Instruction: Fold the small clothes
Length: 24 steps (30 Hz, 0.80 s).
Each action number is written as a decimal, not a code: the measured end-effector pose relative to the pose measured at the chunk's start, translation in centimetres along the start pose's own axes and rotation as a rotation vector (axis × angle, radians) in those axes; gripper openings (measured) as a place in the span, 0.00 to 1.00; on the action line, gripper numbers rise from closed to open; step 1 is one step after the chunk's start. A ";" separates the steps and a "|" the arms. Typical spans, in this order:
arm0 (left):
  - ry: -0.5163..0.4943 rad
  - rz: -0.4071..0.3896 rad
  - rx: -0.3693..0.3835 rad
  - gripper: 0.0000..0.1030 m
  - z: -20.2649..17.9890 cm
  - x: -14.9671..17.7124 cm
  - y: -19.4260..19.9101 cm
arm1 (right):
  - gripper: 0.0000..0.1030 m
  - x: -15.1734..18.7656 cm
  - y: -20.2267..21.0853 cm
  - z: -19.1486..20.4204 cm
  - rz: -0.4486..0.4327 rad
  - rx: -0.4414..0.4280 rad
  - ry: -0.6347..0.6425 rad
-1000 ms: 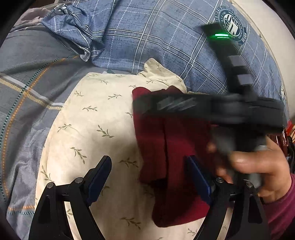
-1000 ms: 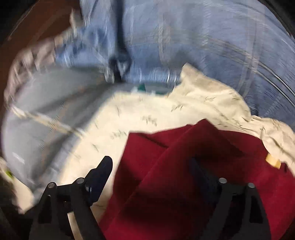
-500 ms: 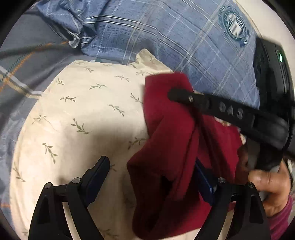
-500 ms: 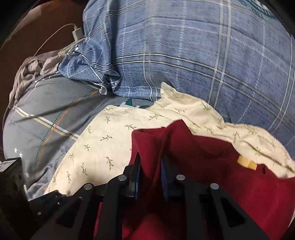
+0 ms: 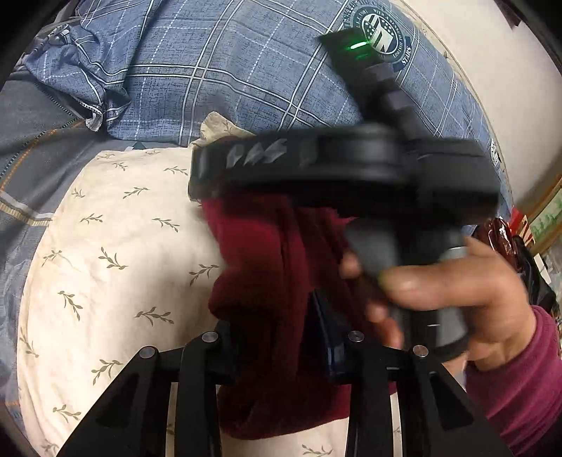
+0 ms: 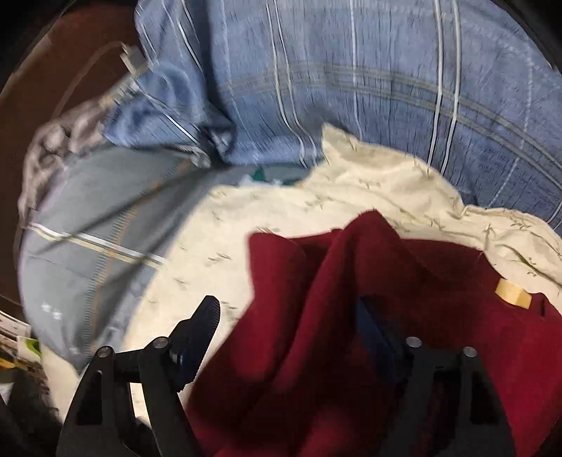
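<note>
Garment, dark red knit (image 5: pixel 267 267), small, bunched into upright ridges; lies on a cream leaf-print pillow (image 5: pixel 116 253) on the bed. A tan label (image 6: pixel 513 298) shows near its far edge in the right wrist view.

Left claw (image 5: pixel 274 334): jaws closing, a thick fold of the red cloth between them; the pads appear to press on it, though the near pad is largely hidden by fabric. A second ago these jaws stood wide with the cloth lying loose between them.

Right claw (image 6: pixel 291 327): jaws opening, red cloth between them but the left finger (image 6: pixel 200 327) stands clear of it. Half a second ago this claw was pinched tight on a ridge of the garment; that grip is now released. The hand (image 5: pixel 449 291) carrying it, in a magenta sleeve (image 5: pixel 520 379), is blurred in the left wrist view.

Reading: the hold on the garment seems to be passing from right to left, likely a regrasp before the next fold. Folding looks early; no flat, squared shape yet.

Surround: blue plaid bedding (image 5: pixel 217 70) with a round crest (image 5: pixel 379 31) behind the pillow; grey striped cloth (image 5: pixel 31 147) to the left.
</note>
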<state>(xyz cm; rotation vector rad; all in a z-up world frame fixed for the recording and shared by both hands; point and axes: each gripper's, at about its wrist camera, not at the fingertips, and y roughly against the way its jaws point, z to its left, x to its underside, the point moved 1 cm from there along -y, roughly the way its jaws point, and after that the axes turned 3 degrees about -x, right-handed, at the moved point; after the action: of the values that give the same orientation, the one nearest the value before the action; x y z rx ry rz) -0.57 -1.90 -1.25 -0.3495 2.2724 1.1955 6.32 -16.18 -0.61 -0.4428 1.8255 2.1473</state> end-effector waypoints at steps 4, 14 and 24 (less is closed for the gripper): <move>0.011 0.005 -0.038 0.50 0.6 -0.6 0.1 | 0.24 0.9 1.8 -1.2 -0.092 -0.029 -0.014; 0.034 0.000 -0.051 0.26 -1.3 0.2 0.2 | 0.17 2.5 7.1 -4.5 -0.217 -0.157 -0.099; -0.223 -0.065 -0.015 0.23 -14.7 0.3 1.9 | 0.17 5.7 17.1 -10.8 -0.365 -0.127 -0.147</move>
<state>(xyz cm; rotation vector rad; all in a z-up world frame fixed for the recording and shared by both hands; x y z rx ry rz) -6.74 -12.83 6.55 -0.2789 2.0467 1.1583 -5.43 -29.38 10.82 -0.5799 1.4109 1.9894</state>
